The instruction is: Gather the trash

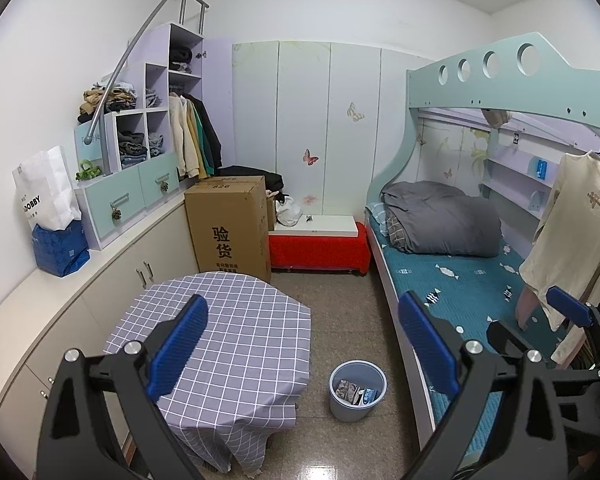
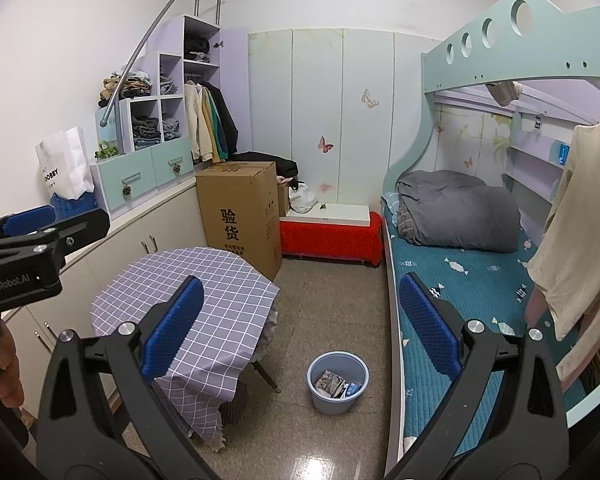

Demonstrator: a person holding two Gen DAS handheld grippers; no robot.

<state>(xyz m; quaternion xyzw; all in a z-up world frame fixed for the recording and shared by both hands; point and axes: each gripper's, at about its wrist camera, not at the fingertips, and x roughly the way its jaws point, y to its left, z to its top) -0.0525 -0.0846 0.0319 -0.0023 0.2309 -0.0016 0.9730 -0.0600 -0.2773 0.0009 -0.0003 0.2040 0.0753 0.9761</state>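
I hold both grippers high and pointing into the room, I think to look over the whole floor at once. The fingers of my left gripper (image 1: 302, 346) are wide apart and hold nothing; the fingers of my right gripper (image 2: 300, 326) are wide apart and empty too. Below the gap between my fingers, on the floor, stands the light blue bin (image 1: 357, 390), between the table (image 1: 236, 320) with the checked cloth and the bed (image 1: 460, 280). In the bin lies the trash (image 1: 354, 392): crumpled wrappers, grey and patterned, and one small blue packet, loose at the bottom. So trash lies in the bin already. On the table top and on the floor around my fingers I see no other loose trash, but under the cloth is hidden.
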